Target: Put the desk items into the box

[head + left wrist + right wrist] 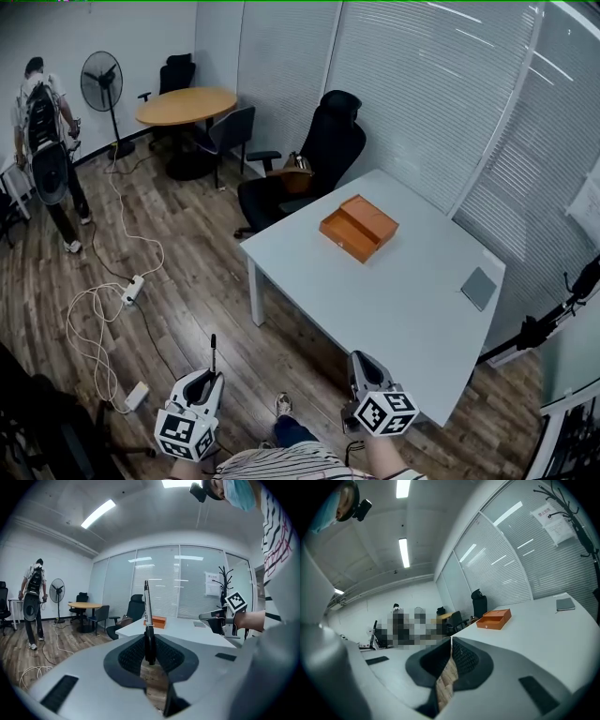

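Left gripper (149, 652) clamped on a black pen (146, 604), right gripper (451, 654) closed w/ nothing in it; orange box (358, 228) sits open far across the table (375, 309), seemingly empty, so nothing's stowed yet, pen & grey pad (478, 288) to go.

A person (47, 141) wearing a backpack stands at the far left of the wood floor (187, 272), just beside a standing fan (101, 82). A round wooden table (186, 105) sits against the back wall, a dark chair (232, 129) beside it. Near the blinds (412, 84), a black office chair (323, 155) carries a brown bag (296, 173). A white cable (89, 319) loops across the floor by a power strip (132, 290).
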`<state>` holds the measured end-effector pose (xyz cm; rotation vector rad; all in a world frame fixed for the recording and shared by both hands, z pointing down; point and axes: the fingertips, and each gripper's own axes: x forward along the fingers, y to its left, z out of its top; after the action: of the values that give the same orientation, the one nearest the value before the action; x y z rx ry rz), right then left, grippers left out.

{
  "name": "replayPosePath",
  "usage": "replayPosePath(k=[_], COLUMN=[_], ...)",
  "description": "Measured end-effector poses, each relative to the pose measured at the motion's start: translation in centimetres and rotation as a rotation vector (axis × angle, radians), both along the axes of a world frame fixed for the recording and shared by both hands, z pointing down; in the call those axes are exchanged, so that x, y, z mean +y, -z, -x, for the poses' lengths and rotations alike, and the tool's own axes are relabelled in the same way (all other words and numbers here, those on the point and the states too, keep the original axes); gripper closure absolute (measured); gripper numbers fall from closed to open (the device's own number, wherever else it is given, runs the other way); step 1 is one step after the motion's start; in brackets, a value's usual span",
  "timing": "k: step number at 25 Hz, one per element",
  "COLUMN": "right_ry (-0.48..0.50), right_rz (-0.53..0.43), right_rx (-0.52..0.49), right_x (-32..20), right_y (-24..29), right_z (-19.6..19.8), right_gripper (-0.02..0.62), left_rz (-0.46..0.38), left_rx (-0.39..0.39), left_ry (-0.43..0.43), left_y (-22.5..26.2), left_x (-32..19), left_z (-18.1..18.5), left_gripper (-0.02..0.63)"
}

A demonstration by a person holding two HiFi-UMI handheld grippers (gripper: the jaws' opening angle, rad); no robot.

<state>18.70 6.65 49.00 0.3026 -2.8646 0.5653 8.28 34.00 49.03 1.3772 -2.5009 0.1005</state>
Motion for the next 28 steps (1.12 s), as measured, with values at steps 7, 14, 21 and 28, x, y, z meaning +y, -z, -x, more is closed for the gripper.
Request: replayPosePath(k=[7, 14, 21, 28], right_ry=[-0.011, -0.032, -0.053, -0.089], right_rz=[0.000, 0.001, -0.001, 0.017], right_rx=[-0.005, -0.014, -0.011, 0.015], right_x=[-4.4, -9.8, -15.5, -17.7], right_y=[0.1, 0.2, -0.6, -2.0], right_z=[5.6, 10.4, 13.5, 15.8], right_gripper=[0.569, 0.569, 0.569, 0.569], left_rz=[0.005, -0.004, 0.001, 0.017], left_rx=[-0.029, -0.042, -0.042, -0.013], left_ry=[-0.025, -0.062, -0.105, -0.173], left_y=[1.1, 1.5, 0.7, -0.7], left_x=[-4.9, -11.6, -18.3, -22.0], left_z=[6.1, 11.8, 15.7, 18.5], left_gripper=[0.534, 0.534, 0.534, 0.534])
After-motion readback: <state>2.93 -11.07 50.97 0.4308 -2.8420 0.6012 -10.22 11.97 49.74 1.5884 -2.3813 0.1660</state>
